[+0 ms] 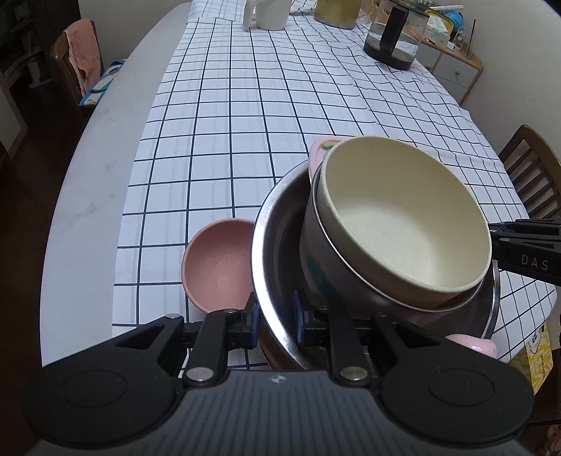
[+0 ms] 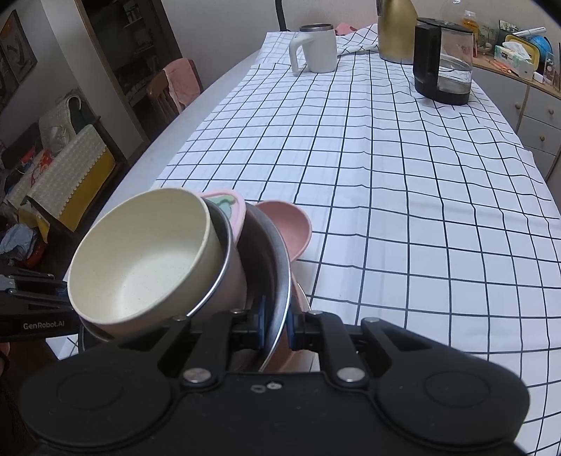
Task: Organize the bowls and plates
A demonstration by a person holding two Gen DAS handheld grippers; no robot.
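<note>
A large steel bowl [image 1: 277, 224] holds a stack: a steel pot with a blue print [image 1: 315, 259], a cream bowl [image 1: 403, 224] inside it, and a pink plate [image 1: 317, 149] behind. My left gripper [image 1: 277, 321] is shut on the steel bowl's near rim. My right gripper [image 2: 275, 328] is shut on the opposite rim [image 2: 280, 280]. The cream bowl [image 2: 140, 259] tilts toward the left there. A pink bowl [image 1: 217, 266] sits on the cloth beside the steel bowl and shows in the right wrist view [image 2: 291, 224].
The table has a white checked cloth [image 1: 245, 122]. At the far end stand a white mug [image 2: 315, 47], a gold flask [image 2: 396, 31] and a glass kettle [image 2: 443, 63]. Wooden chairs [image 1: 80, 63] stand at both sides.
</note>
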